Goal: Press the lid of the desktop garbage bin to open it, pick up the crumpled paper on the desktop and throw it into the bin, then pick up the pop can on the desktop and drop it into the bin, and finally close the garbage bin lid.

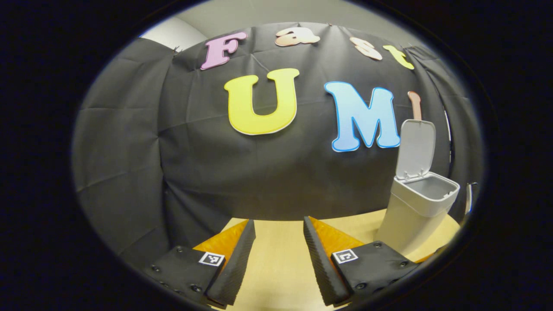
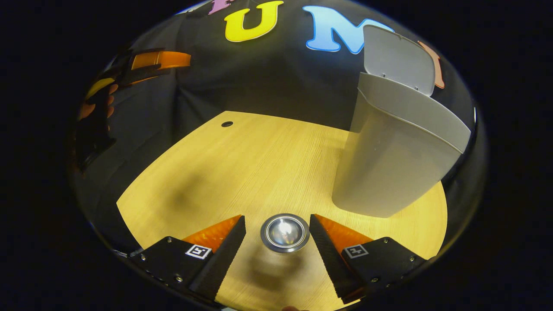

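In the right gripper view, the right tool (image 2: 277,235) points steeply down at the desk (image 2: 242,164), its two fingers spread wide. Between the fingertips stands the pop can (image 2: 284,233), seen end-on as a shiny metal disc with a raised rim. A gap shows on each side of it, so neither finger presses on the can. Beyond the can and to its right, the garbage bin (image 2: 389,160) stands upright on the desk, well apart from the can, with its lid (image 2: 399,58) swung up and open behind the rim. From this low angle the bin's inside is hidden. Farther back near the desk's far edge is a small dark hole (image 2: 227,124). At the upper left, against the black cloth, the left tool (image 2: 147,65) hangs in the air, gripped by a hand (image 2: 97,106).

In the left gripper view, the left tool (image 1: 279,229) sits higher and looks more level. Its fingers stand wide apart with nothing between them, bare desk (image 1: 281,255) below. Past the right finger the garbage bin (image 1: 417,211) stands with its lid (image 1: 415,149) raised upright. Here the camera looks over the rim into the top of the bin, where a grey inner wall shows; I cannot tell what lies at the bottom.
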`<state>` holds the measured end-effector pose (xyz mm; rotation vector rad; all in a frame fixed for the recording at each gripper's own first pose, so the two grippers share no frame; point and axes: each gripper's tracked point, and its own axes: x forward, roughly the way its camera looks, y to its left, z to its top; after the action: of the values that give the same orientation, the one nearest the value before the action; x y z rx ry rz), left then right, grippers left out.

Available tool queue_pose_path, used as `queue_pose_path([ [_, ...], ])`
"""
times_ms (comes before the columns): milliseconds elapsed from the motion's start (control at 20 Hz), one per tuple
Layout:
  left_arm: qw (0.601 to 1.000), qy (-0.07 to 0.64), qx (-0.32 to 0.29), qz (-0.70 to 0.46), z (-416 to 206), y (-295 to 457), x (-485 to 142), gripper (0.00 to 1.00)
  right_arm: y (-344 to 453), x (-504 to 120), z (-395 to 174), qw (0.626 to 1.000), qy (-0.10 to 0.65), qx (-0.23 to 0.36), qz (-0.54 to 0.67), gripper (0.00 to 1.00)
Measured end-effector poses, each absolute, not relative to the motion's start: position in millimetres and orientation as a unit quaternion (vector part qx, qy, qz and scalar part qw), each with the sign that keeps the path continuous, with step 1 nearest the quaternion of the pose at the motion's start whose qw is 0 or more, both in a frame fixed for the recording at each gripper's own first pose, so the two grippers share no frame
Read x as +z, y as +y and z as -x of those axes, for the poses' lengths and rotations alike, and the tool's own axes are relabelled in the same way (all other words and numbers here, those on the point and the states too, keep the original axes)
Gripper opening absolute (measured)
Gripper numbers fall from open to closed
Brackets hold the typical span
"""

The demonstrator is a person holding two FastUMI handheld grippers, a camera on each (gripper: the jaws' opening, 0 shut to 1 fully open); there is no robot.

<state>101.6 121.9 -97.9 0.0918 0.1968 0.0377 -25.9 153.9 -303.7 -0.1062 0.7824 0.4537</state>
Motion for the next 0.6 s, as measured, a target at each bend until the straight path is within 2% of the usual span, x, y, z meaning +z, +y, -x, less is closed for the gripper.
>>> queue_pose_path([
  [50, 0.994, 0.099, 0.019, -0.045, -103.2, 121.3, -98.8, 0.79, 154.0, -306.0, 25.7, 0.897, 0.381, 0.218, 0.052, 0.95],
  [200, 0.993, 0.104, 0.017, -0.044, -106.4, 119.9, -105.3, 0.76, 153.4, -310.3, 26.4, 0.896, 0.386, 0.213, 0.054, 0.96],
  [250, 0.993, 0.105, 0.016, -0.044, -107.4, 119.6, -106.6, 0.79, 153.3, -310.6, 25.0, 0.896, 0.387, 0.212, 0.053, 0.96],
  [300, 0.993, 0.105, 0.016, -0.045, -109.2, 118.9, -107.8, 0.76, 152.3, -312.4, 23.8, 0.896, 0.389, 0.21, 0.053, 0.95],
  [500, 0.993, 0.109, 0.014, -0.046, -113.2, 117.7, -112.4, 0.76, 150.4, -327.2, 24.4, 0.886, 0.409, 0.209, 0.059, 0.96],
  [550, 0.993, 0.11, 0.014, -0.046, -115.1, 117.8, -113.2, 0.79, 149.9, -329.6, 25.3, 0.885, 0.412, 0.209, 0.064, 0.96],
  [600, 0.993, 0.111, 0.015, -0.046, -115.2, 117.9, -115.1, 0.76, 149.5, -331.6, 26.3, 0.883, 0.414, 0.209, 0.07, 0.96],
])
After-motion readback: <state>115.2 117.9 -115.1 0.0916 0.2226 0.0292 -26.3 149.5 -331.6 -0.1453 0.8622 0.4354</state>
